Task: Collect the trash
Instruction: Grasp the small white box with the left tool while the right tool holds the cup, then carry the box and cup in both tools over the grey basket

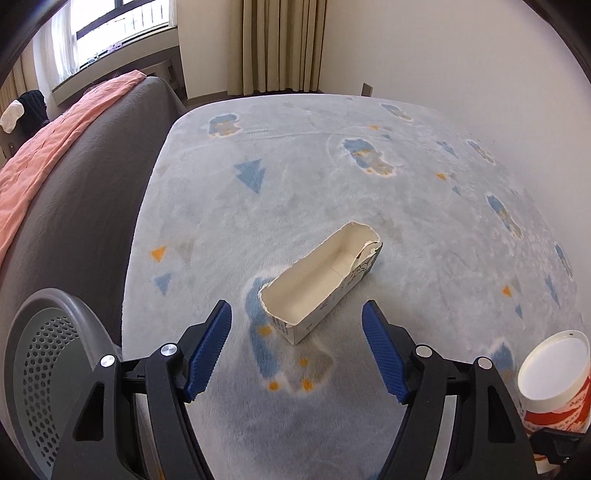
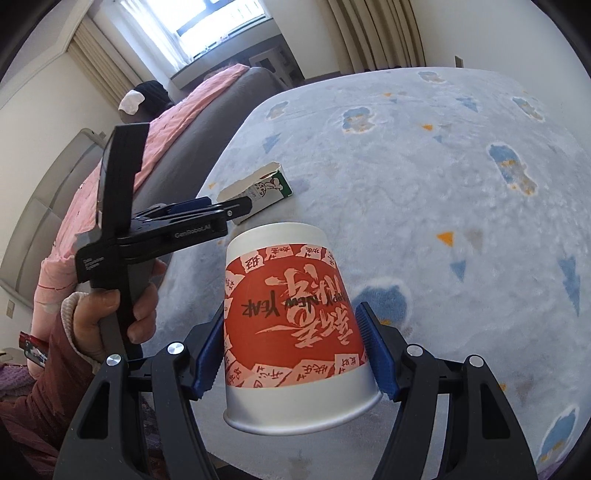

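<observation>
A: Left side first, what's there?

B: Far left in the left wrist view, a grey bin [image 1: 40, 373] w/ holes in its wall, low in the corner. Behind it a grey sofa [image 1: 92, 206] w/ a pink blanket [image 1: 48, 147] draped along the top. Window [image 1: 110, 26] up back, curtains [image 1: 277, 44] to its right.

A: And the left gripper?

B: Left gripper [image 1: 297, 325] hangs over the rug [image 1: 406, 221], jaws wide apart, nothing between the blue pads [image 1: 208, 347]. Holding nothing. The torn box [image 1: 321, 284] lies on the rug just ahead of the tips, open side up, white inside, ragged edges, not touching either pad. From the right wrist view you see the same gripper from the side, a hand [image 2: 110, 314] wrapped round its handle, pale cuff + dark red sleeve below.

A: Box from that side?

B: Box shows beyond the tip, green end, cartoon print on its wall. Can't tell from there if the tip touches it; the left view shows a gap.

A: Right gripper?

B: Right gripper [image 2: 291, 325] is closed on a paper cup [image 2: 291, 325], about mid-opening. Cup's upside down, rim toward the camera, base away, red band w/ upside-down "HAPPY NEW YEAR" print. Both pads press its sides. It's held above the rug, not resting. Same cup pokes into the lower right corner of the left view.
</observation>
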Available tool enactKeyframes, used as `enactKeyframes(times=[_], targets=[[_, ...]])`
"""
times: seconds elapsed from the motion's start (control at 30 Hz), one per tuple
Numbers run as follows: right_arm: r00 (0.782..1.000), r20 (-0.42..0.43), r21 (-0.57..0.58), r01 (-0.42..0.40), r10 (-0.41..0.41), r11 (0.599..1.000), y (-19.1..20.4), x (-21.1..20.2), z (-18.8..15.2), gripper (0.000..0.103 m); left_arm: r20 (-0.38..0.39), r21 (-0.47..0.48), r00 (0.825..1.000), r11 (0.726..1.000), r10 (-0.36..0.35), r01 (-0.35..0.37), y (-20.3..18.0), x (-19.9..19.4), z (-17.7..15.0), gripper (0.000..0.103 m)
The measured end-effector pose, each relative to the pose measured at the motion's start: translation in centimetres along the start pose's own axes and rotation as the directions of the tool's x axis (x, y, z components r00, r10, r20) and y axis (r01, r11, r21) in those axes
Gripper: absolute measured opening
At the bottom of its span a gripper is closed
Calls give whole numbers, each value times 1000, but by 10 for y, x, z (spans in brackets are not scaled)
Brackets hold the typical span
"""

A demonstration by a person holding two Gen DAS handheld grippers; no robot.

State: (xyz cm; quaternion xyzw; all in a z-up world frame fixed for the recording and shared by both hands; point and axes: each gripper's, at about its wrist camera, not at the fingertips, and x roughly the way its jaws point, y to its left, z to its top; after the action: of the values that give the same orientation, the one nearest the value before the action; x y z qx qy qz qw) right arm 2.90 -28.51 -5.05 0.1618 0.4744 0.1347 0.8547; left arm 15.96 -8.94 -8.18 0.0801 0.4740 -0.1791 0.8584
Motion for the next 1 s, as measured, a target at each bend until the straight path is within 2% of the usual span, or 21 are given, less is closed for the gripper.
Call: enactKeyframes(times=[0.3,0.43,0.5,0.53,0.57,0.67,0.9,1.0], targets=[[1000,9,37,-24,24,999,-5,-2,-2,65,-43,15,999,1000,-2,3,-7,27,9,70],[1000,15,54,-24,23,998,-9,-4,-3,65,-33,18,999,1000,-3,4,-13,35,13,70],[1000,15,59,-24,23,998,-10,-4,-3,65,-21,15,1000,1000,-2,2,-16,34,14,63],[1000,16,61,-23,22,998,-10,-5,-4,65,-17,12,1000,1000,-1,1,-16,33,13,50],[1000,16,63,-22,21,998,-10,-5,-4,65,-13,8,1000,1000,4,-4,-17,31,13,42],[1000,20,73,-17,15,997,-10,-5,-6,65,21,-26,1000,1000,-3,4,-15,17,3,36],[1000,13,55,2,-3,998,1,0,-7,65,78,-101,996,994,46,-39,-1,-23,-32,35],[1000,5,38,-3,3,999,11,5,-6,65,113,-133,988,987,103,-87,14,-49,-46,35]])
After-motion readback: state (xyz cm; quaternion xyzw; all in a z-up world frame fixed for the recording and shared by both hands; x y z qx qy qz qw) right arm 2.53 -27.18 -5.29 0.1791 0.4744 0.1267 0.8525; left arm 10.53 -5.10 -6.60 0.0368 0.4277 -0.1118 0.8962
